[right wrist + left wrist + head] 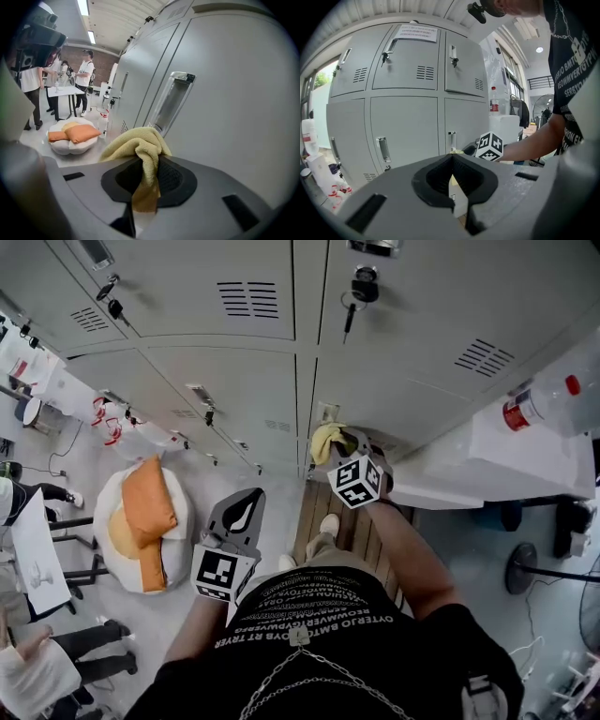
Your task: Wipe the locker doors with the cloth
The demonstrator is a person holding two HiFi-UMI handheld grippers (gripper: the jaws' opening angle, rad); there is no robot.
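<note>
The yellow cloth (136,147) is pinched between the fingers (177,180) of the right gripper (146,176). A bunched fold stands out past the tips and a tail hangs down in the gap. The fold is held close to a lower locker door (234,93), just beside its recessed handle (172,101); whether it is touching the metal cannot be told. The fingers of the left gripper (452,164) are pressed together on nothing, and that gripper is held to the left and nearer the person, well apart from the lockers. For the wipe to be done well, the soft fold and not the hard fingertips should be laid on the panel, so the right gripper is best tilted until only cloth meets the door. Even pressure in overlapping strokes is called for, with the flat face covered first and the handle surround taken slowly, since the terry is likely to be snagged there. Only a narrow strip is gripped, so the cloth could be dragged free if it is pressed too hard. On the upper doors, the hanging key (352,301) is best skirted.
</note>
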